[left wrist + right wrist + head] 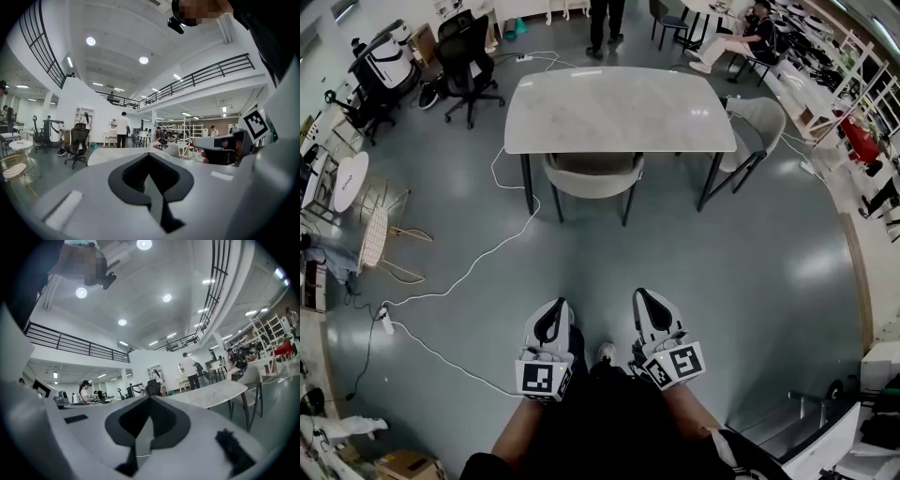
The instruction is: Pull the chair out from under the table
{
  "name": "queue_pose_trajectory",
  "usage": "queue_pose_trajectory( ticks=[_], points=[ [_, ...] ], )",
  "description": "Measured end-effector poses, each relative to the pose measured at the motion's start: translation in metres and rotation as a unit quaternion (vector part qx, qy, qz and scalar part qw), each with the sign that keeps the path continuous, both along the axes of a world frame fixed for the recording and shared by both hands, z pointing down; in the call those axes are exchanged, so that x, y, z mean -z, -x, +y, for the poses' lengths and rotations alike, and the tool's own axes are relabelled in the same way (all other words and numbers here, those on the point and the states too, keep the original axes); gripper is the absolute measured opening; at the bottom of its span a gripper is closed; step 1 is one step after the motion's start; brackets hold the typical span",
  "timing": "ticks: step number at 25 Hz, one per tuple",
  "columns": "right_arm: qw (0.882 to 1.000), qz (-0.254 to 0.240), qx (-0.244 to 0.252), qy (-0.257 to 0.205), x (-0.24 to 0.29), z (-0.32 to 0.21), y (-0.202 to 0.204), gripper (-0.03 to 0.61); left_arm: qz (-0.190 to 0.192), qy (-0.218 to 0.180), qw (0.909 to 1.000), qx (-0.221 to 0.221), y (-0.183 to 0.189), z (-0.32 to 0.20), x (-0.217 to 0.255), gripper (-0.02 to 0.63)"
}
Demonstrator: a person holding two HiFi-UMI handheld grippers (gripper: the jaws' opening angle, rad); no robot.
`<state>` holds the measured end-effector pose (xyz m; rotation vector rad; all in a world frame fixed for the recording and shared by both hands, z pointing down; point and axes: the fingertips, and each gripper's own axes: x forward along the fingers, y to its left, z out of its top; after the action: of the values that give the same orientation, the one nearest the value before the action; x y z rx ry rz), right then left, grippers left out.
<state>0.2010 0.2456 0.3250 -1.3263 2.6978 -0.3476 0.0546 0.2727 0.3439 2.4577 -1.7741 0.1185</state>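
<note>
A grey chair (593, 176) with a curved back is tucked under the near edge of a white marble-topped table (619, 108) in the head view. My left gripper (554, 314) and right gripper (646, 302) hang side by side well short of the chair, over bare floor, both shut and empty. In the left gripper view only the table top (110, 153) shows beyond the closed jaws. The right gripper view has the table (211, 394) to the right of the jaws.
A second grey chair (757, 127) stands at the table's right end. A white cable (478, 262) snakes across the floor to the left. A black office chair (469, 61) and a wire chair (380, 234) stand at left. People are at the back.
</note>
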Motion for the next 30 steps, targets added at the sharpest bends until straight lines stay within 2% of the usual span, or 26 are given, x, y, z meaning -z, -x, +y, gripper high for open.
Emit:
queue_pose_trajectory(
  ticks=[3,7,15,24,30],
  points=[
    [1.0,0.003,0.003,0.003,-0.004,-0.009,0.007,0.017,-0.001,0.005,1.0,0.002,0.002,-0.01,-0.007,0.008],
    [1.0,0.012,-0.001,0.002,-0.009,-0.029,0.016,0.016,0.001,0.001,0.9998,-0.018,0.002,-0.033,-0.013,0.008],
    [0.999,0.035,-0.007,0.003,-0.013,-0.082,0.045,0.017,0.023,-0.004,0.9991,-0.037,0.027,-0.103,-0.013,0.008],
    [0.998,0.06,-0.024,0.006,-0.013,-0.154,0.09,0.017,0.029,0.002,0.9979,-0.057,0.074,-0.187,-0.008,0.008],
    [0.996,0.073,-0.047,0.015,-0.014,-0.196,0.112,0.017,0.028,0.003,0.9959,-0.086,0.099,-0.228,-0.016,0.008]
  ],
)
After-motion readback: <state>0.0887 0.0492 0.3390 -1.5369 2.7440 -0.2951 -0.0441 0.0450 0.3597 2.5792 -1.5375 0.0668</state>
